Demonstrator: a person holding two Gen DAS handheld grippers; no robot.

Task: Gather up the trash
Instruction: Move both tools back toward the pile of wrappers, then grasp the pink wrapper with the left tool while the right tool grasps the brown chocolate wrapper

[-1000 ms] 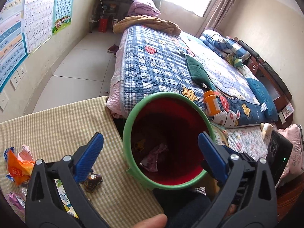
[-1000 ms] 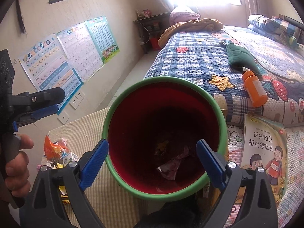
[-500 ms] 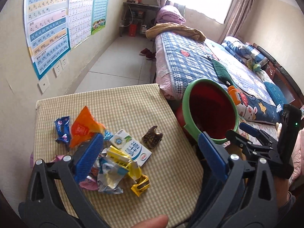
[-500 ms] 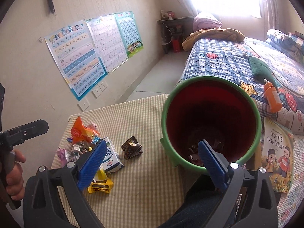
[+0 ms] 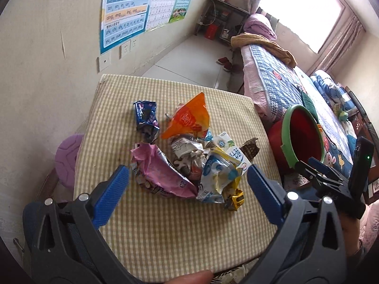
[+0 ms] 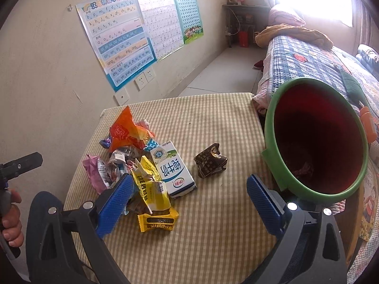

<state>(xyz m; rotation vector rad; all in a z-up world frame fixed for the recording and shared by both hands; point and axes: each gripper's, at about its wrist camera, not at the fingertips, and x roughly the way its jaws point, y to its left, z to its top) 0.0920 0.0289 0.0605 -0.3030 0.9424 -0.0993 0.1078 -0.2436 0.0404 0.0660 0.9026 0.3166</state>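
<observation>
1. Left tongs (image 5: 187, 184) spread wide, nothing between the blue pads, hovering above the near part of the tabletop (image 5: 165, 236), which has a checked cloth.
2. Trash pile (image 5: 189, 156) sits mid-tabletop, right ahead of the left tongs, partly framed between the two pads.
3. In the pile: pink wrapper (image 5: 163, 175) closest to the left pad, orange wrapper (image 5: 189, 120) at the far side, dark blue wrapper (image 5: 146, 118) off to the far left, white-blue pouch (image 5: 218, 177) near the right pad, small yellow wrapper (image 5: 236, 201) at the near right edge.
4. Right tongs (image 6: 187, 198) also wide open and empty, over the near edge of the tabletop.
5. In the right wrist view the left pad overlaps the near side of the pile, at a yellow packet (image 6: 151, 184); milk carton (image 6: 173, 170) lies flat just past it.
6. Crumpled brown wrapper (image 6: 210, 161) lies apart from the pile, to its right, ahead and between the right tongs' pads, not touching them.
7. Red bin with green rim (image 6: 315, 139) stands off the tabletop's right edge, beside the bed (image 6: 308, 54); some scraps are visible at the bottom.
8. Right tongs' tips show in the left wrist view (image 5: 315, 165) near the bin rim.
</observation>
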